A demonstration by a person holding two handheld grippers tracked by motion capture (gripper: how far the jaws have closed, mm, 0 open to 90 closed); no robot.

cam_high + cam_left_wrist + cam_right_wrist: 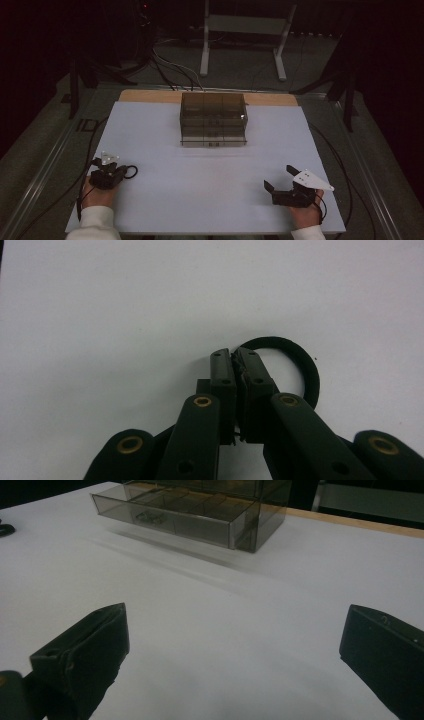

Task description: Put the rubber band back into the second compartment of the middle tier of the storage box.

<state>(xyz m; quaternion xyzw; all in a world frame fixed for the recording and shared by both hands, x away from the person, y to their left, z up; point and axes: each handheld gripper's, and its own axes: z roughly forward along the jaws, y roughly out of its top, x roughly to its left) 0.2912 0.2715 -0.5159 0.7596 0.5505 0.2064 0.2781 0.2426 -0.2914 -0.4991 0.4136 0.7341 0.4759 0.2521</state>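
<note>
Left hand-held gripper (pixel 235 360) clamped on black ring (pixel 305 367); right hand-held gripper (pixel 235 640) spread.

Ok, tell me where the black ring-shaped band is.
The black ring-shaped band lies on the white table at the high view's lower left, pinched at its rim by the left tool, well short of the smoky drawer box.
</note>
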